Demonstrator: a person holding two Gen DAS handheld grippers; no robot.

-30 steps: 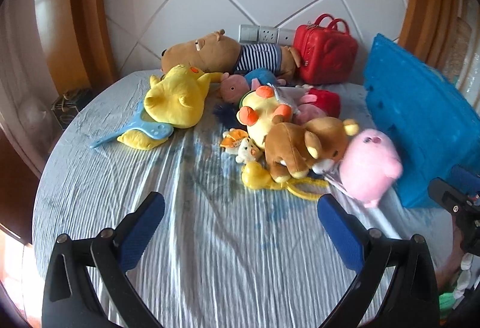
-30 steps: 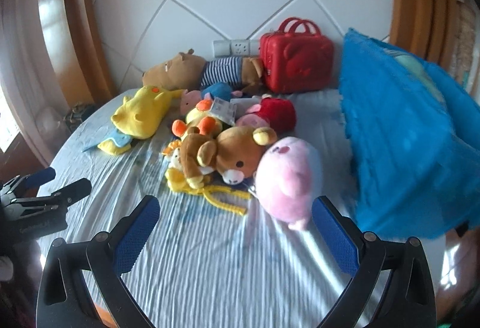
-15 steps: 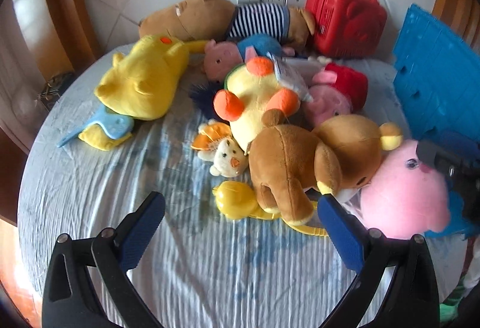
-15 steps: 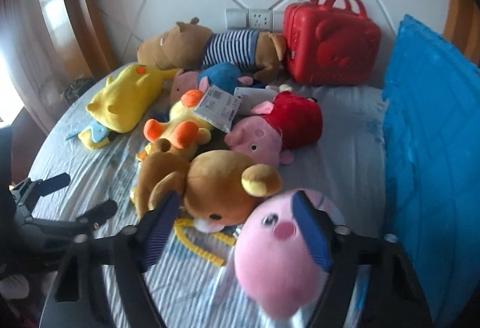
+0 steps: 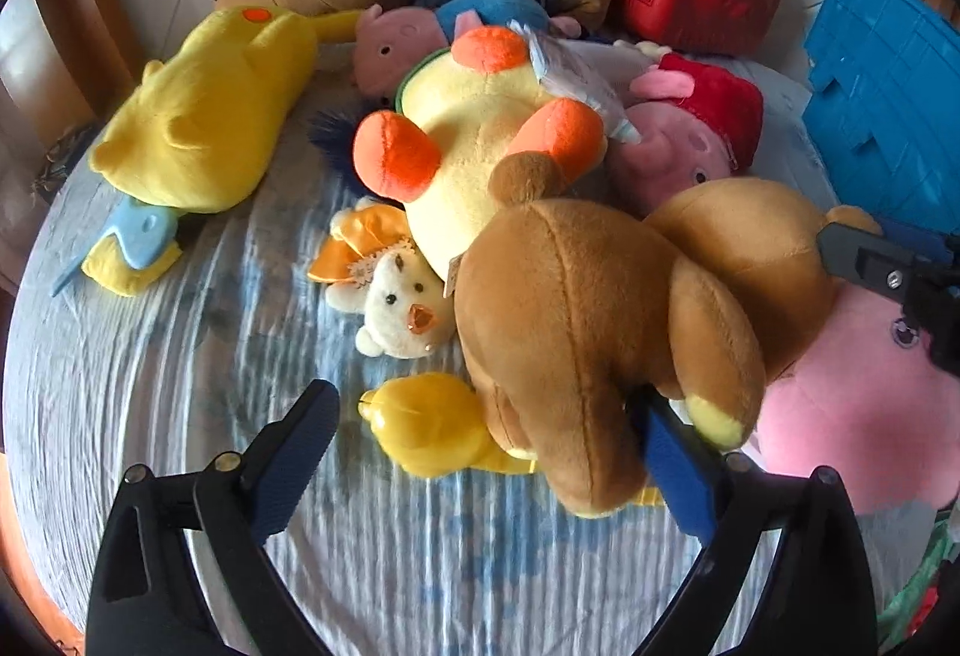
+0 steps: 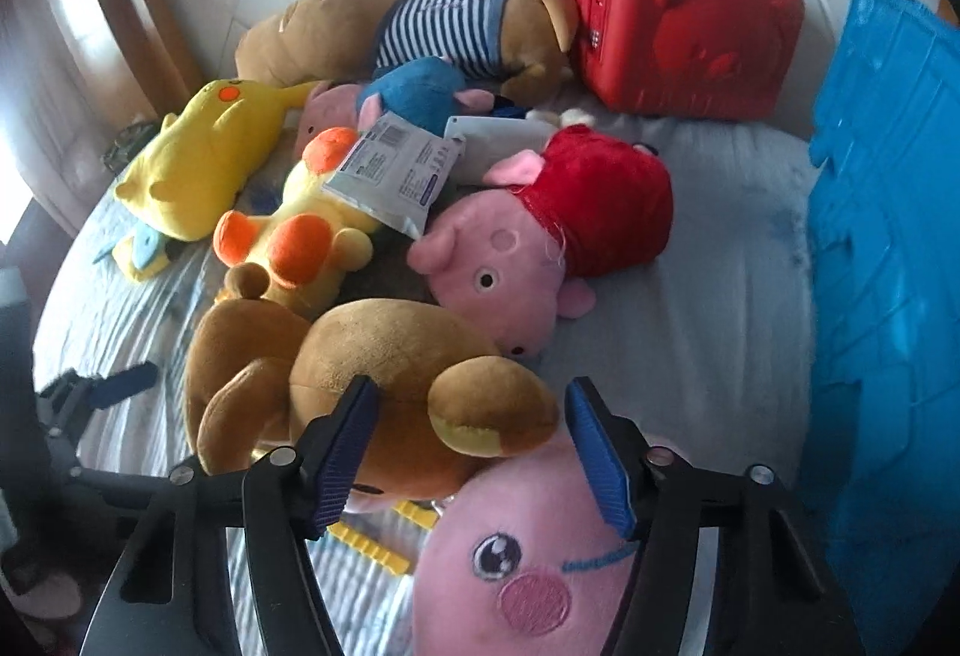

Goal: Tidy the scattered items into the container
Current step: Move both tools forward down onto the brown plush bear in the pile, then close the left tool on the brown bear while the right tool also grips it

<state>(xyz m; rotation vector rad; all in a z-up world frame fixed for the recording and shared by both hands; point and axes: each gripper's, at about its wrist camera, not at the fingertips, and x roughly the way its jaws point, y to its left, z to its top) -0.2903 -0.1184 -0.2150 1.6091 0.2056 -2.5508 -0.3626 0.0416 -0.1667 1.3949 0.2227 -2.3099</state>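
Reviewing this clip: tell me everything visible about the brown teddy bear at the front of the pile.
The brown teddy bear is a soft plush with a round head, yellow-lined ears, pale foot soles and a ball tail. It lies tipped over on the striped cloth, leaning on the yellow duck plush, over a small yellow toy, beside the round pink plush. One leg sits between the left gripper's fingers; its ear lies between the right gripper's closing fingers.

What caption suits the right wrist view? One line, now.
Right tongs, jaws just closing, straddle the ear of the brown bear and the pink plush near the blue container.
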